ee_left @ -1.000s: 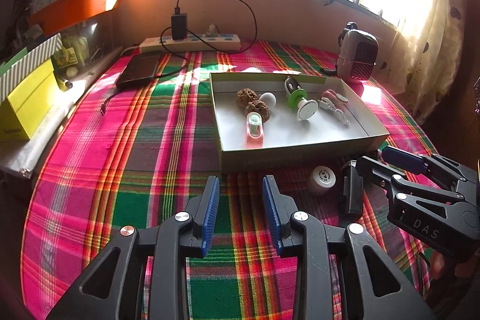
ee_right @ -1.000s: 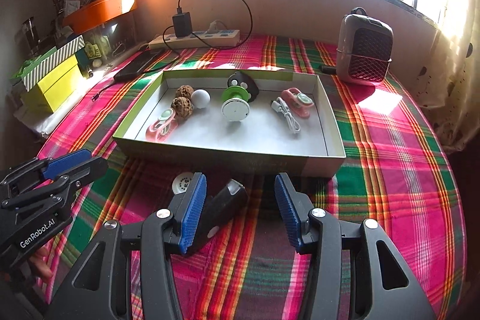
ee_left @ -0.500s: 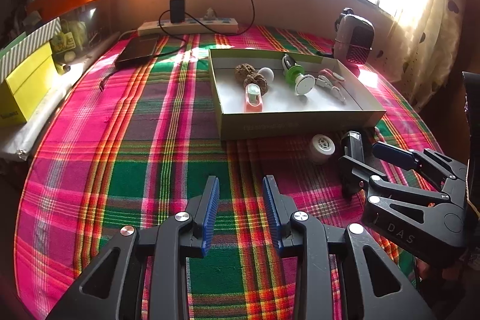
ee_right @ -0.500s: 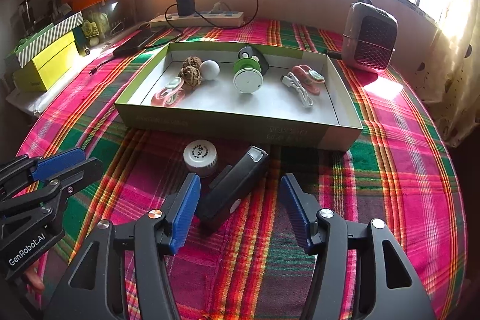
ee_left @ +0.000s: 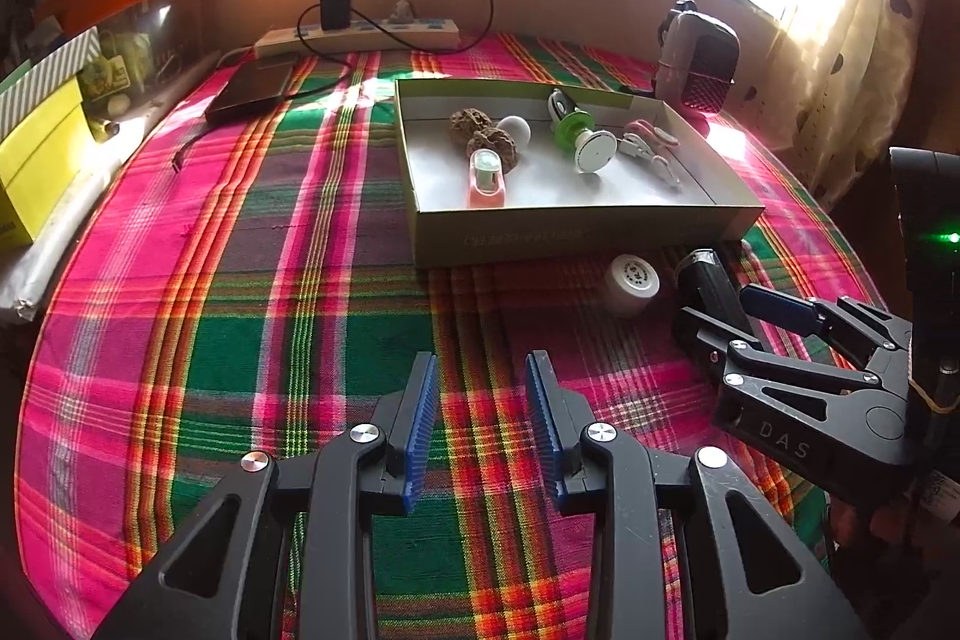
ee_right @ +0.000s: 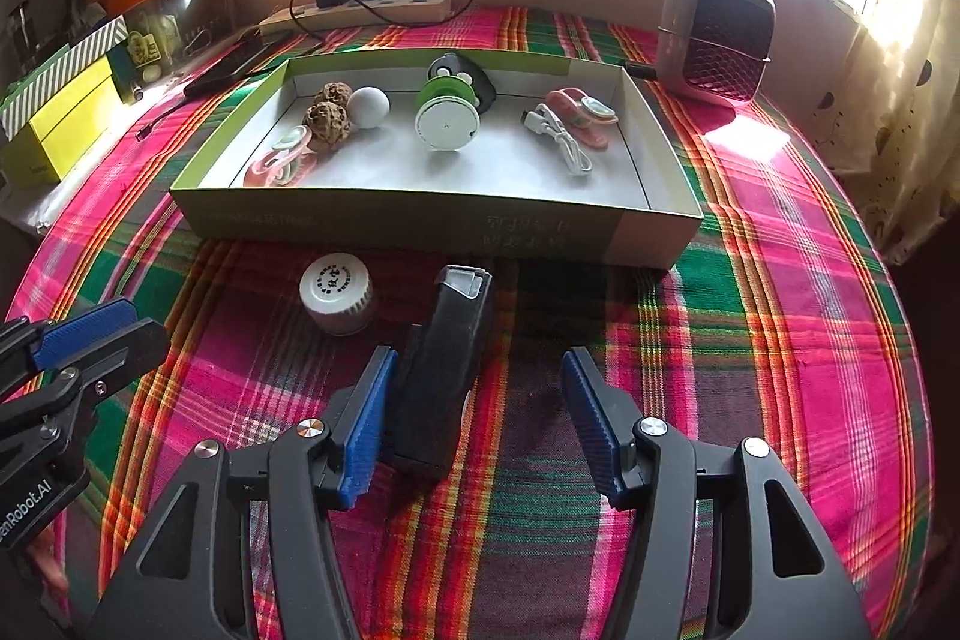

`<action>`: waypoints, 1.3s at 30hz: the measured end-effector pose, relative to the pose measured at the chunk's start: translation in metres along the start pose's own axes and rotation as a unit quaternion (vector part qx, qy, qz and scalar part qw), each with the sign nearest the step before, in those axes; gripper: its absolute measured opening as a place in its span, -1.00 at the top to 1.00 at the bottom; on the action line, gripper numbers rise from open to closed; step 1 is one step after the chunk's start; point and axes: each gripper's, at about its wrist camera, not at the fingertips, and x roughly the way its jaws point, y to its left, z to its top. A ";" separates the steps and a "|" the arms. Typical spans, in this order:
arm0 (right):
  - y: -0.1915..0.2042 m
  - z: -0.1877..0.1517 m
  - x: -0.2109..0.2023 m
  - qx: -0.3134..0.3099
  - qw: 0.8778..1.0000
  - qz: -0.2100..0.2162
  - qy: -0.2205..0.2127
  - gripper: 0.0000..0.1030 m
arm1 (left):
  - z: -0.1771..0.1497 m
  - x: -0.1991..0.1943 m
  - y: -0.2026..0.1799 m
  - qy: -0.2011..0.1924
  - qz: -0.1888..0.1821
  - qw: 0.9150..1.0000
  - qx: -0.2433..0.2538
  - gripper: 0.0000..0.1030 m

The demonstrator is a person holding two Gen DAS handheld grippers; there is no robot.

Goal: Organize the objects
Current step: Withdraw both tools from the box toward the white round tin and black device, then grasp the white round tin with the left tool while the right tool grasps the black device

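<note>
The right gripper (ee_right: 474, 418) has widened its jaws around the black case (ee_right: 444, 370), unclamped, readying a grasp; the left gripper (ee_left: 480, 430) stays apart, empty.

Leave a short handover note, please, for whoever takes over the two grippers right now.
Left gripper: open and empty, above bare tablecloth.
Right gripper: open over the black device, which lies on the cloth between its fingers, close to the left one; not gripped.
White jar: on the cloth beside the black device, in front of the box.
Done: the two walnuts, white ball, green-and-white reel, two pink items and white cable lie in the box.
Left: the black device and the white jar probably go into the box next.
</note>
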 end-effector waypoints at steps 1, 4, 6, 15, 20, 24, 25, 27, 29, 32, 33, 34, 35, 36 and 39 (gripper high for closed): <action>-0.001 0.000 0.000 0.001 1.000 0.001 0.000 -0.11 | 0.000 0.001 0.000 0.002 -0.002 1.000 -0.001 0.45; -0.003 -0.001 0.000 0.000 1.000 0.003 -0.003 -0.10 | 0.002 0.003 -0.001 0.006 -0.005 1.000 -0.001 0.45; -0.005 -0.002 -0.001 0.001 1.000 0.013 -0.004 0.03 | 0.002 0.005 -0.002 0.008 -0.008 1.000 -0.001 0.45; -0.016 -0.003 -0.003 -0.001 1.000 0.016 -0.007 0.52 | 0.011 0.016 -0.014 0.023 -0.026 0.999 0.003 0.45; -0.028 -0.004 -0.003 0.003 1.000 0.012 -0.009 0.52 | 0.016 0.022 -0.026 0.027 -0.040 0.999 0.014 0.45; -0.039 -0.005 -0.003 0.005 1.000 0.000 -0.011 0.52 | 0.021 0.024 -0.037 0.025 -0.047 0.998 0.026 0.45; -0.043 -0.005 -0.003 0.008 1.000 -0.001 -0.012 0.52 | 0.022 0.025 -0.040 0.025 -0.049 0.998 0.027 0.44; -0.049 -0.006 -0.003 0.010 1.000 -0.003 -0.013 0.52 | 0.025 0.028 -0.045 0.026 -0.053 0.998 0.031 0.41; -0.056 -0.007 -0.003 0.012 1.000 -0.006 -0.013 0.52 | 0.027 0.031 -0.050 0.029 -0.054 0.997 0.036 0.38; -0.062 -0.008 -0.004 0.010 1.000 -0.009 -0.014 0.52 | 0.030 0.037 -0.057 0.033 -0.053 0.997 0.043 0.37; -0.064 -0.008 -0.004 0.010 1.000 -0.011 -0.014 0.52 | 0.031 0.039 -0.059 0.034 -0.052 0.997 0.045 0.37; -0.066 -0.009 -0.004 0.010 1.000 -0.010 -0.014 0.52 | 0.032 0.041 -0.061 0.035 -0.050 0.997 0.047 0.37; -0.069 -0.009 -0.004 0.011 1.000 -0.009 -0.014 0.52 | 0.033 0.043 -0.063 0.036 -0.048 0.997 0.048 0.37; -0.071 -0.009 -0.004 0.012 1.000 -0.009 -0.014 0.52 | 0.034 0.045 -0.064 0.037 -0.046 0.997 0.048 0.37; -0.074 -0.008 -0.003 0.012 1.000 -0.010 -0.014 0.52 | 0.037 0.049 -0.067 0.039 -0.040 0.997 0.051 0.37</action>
